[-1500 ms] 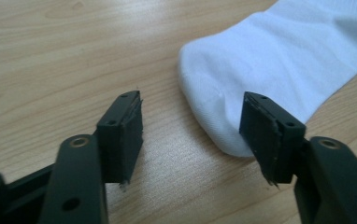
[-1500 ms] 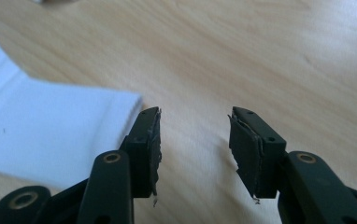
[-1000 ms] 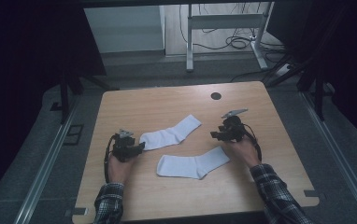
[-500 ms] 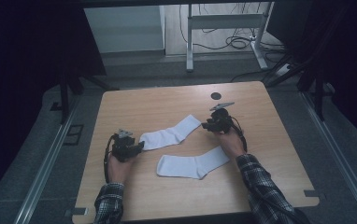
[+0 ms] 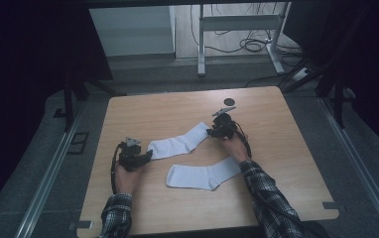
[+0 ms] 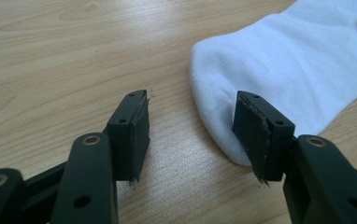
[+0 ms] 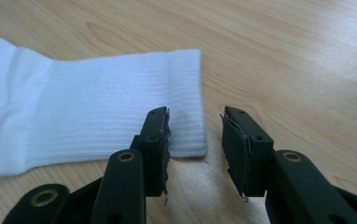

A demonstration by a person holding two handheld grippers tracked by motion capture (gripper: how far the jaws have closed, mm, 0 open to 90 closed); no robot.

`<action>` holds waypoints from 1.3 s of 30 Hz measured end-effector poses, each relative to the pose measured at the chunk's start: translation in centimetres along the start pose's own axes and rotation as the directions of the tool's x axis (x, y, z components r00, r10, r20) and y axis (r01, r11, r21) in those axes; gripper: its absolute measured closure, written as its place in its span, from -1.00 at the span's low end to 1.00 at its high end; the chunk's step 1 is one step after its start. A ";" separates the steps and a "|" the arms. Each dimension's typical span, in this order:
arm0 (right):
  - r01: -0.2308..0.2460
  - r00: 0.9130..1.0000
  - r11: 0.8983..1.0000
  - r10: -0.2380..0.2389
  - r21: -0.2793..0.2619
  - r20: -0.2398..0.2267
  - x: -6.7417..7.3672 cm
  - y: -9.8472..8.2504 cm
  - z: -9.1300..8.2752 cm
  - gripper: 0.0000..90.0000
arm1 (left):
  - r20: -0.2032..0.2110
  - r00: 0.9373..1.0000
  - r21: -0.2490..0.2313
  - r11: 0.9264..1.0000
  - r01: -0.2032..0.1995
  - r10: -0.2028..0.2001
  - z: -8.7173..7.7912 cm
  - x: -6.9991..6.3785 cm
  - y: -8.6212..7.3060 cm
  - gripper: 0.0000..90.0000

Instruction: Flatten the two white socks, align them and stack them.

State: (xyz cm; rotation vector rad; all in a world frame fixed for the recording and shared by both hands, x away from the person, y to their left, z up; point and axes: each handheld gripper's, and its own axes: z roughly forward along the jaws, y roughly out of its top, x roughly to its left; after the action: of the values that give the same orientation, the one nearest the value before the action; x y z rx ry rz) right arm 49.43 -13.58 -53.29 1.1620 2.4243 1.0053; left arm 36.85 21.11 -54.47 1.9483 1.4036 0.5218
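Observation:
Two white socks lie flat on the wooden table (image 5: pixel 286 148). The upper sock (image 5: pixel 177 144) runs slantwise, the lower sock (image 5: pixel 202 173) lies nearer the person. My left gripper (image 5: pixel 147 154) sits low at the upper sock's toe (image 6: pixel 298 60). The left gripper (image 6: pixel 193 100) is open and has just been opening a little, with the toe's edge reaching into the gap, unpressed. My right gripper (image 5: pixel 210 132) is at the same sock's ribbed cuff (image 7: pixel 97 107). The right gripper (image 7: pixel 196 114) has just been closing but stands open, the cuff's corner loose between the pads.
A small black disc (image 5: pixel 228 100) is set in the table near its far edge. Beyond the table stand a metal frame (image 5: pixel 201 44) and floor cables (image 5: pixel 249 45). Bare wood lies left, right and in front of the socks.
The right hand has moved left, toward the cuff of the upper sock. The left hand and both socks have stayed put.

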 end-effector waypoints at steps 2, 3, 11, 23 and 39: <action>-0.003 1.000 1.000 0.003 0.003 -0.014 0.1 -0.1 0.1 0.48 | 0.007 1.000 0.001 1.000 -0.007 0.007 0.0 0.0 0.0 0.07; -0.007 1.000 1.000 0.007 0.003 -0.021 0.2 -0.1 0.1 0.56 | 0.016 1.000 -0.002 1.000 -0.009 0.009 -0.1 0.0 0.0 0.19; 0.001 1.000 1.000 0.000 0.028 -0.024 0.9 -0.3 -0.6 0.80 | 0.087 0.996 0.012 1.000 0.022 -0.023 -0.1 -0.2 0.2 0.87; -0.014 0.998 1.000 0.013 -0.022 -0.063 -0.1 -1.3 -3.9 0.80 | 0.113 0.994 -0.039 0.999 0.001 0.004 -1.4 -1.5 1.2 0.90; 0.011 0.995 0.998 -0.017 -0.061 -0.094 -0.6 -4.3 -9.6 0.79 | 0.188 0.980 -0.063 0.996 -0.055 0.066 -3.3 -4.5 1.5 0.90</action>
State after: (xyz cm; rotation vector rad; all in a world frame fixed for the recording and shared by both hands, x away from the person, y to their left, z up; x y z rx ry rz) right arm 42.52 -20.45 -49.34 1.0998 2.4524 1.1456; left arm 34.11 17.58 -50.84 1.9441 1.2003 0.3878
